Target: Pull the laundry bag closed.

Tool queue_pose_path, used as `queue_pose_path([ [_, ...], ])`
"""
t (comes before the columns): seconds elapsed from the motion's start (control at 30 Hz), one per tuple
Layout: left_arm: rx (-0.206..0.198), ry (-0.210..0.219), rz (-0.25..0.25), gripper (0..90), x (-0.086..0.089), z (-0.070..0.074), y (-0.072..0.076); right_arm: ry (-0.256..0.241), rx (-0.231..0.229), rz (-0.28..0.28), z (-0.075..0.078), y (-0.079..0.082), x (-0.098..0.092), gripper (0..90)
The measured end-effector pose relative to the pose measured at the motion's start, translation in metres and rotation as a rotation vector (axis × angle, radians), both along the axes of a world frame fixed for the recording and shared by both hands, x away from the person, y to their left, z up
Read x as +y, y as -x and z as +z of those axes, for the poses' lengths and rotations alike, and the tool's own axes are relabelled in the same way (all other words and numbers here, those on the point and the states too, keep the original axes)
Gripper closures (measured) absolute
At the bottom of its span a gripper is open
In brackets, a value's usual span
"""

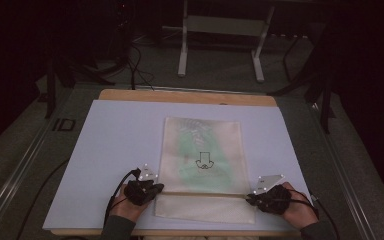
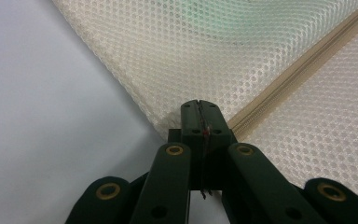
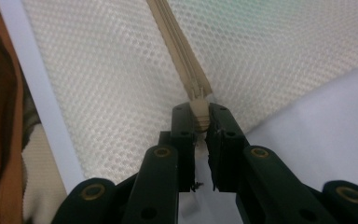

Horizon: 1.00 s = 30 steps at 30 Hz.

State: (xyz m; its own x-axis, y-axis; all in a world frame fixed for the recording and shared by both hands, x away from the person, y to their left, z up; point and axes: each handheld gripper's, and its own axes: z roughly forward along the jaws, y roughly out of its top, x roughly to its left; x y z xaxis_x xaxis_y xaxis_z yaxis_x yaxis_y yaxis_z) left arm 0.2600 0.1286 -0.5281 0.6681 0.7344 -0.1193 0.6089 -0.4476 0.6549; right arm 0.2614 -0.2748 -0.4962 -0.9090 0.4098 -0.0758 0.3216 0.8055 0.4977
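Observation:
A cream mesh pouch (image 1: 202, 165) lies flat on the white board, with something green and a small black drawing showing through it. A beige zipper (image 1: 205, 194) runs across its near part. My left gripper (image 1: 156, 189) is shut on the pouch's left edge at the zipper's end; in the left gripper view its jaws press together on the mesh (image 2: 168, 60) beside the zipper (image 2: 298, 70). My right gripper (image 1: 250, 196) is shut on the zipper pull (image 3: 199, 112) at the right end of the zipper (image 3: 177, 46).
The white board (image 1: 115, 145) rests on a wooden table (image 1: 180, 96) whose edge shows at the back and front. Beyond the table stand a white metal frame (image 1: 182, 50) and dark cables on the floor. A person's hands hold both grippers near the front edge.

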Motion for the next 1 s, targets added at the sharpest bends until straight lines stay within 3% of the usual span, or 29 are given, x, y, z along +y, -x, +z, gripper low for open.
queue_pose_path([
  [0.3,0.0,0.0,-0.001,89.5,0.0,0.0,0.0,-0.008,0.013,-0.011,-0.002,-0.001,-0.004,82.2],
  [0.47,0.001,0.009,-0.002,89.4,0.001,0.0,0.0,-0.062,0.033,-0.012,-0.007,-0.001,-0.008,81.3],
  [0.57,-0.001,0.009,-0.006,89.4,0.002,-0.001,0.0,-0.093,0.037,-0.016,-0.008,-0.001,-0.012,77.5],
  [1.0,-0.006,0.022,-0.017,87.8,0.003,-0.001,0.0,-0.129,0.031,-0.039,-0.006,-0.003,-0.014,64.1],
])
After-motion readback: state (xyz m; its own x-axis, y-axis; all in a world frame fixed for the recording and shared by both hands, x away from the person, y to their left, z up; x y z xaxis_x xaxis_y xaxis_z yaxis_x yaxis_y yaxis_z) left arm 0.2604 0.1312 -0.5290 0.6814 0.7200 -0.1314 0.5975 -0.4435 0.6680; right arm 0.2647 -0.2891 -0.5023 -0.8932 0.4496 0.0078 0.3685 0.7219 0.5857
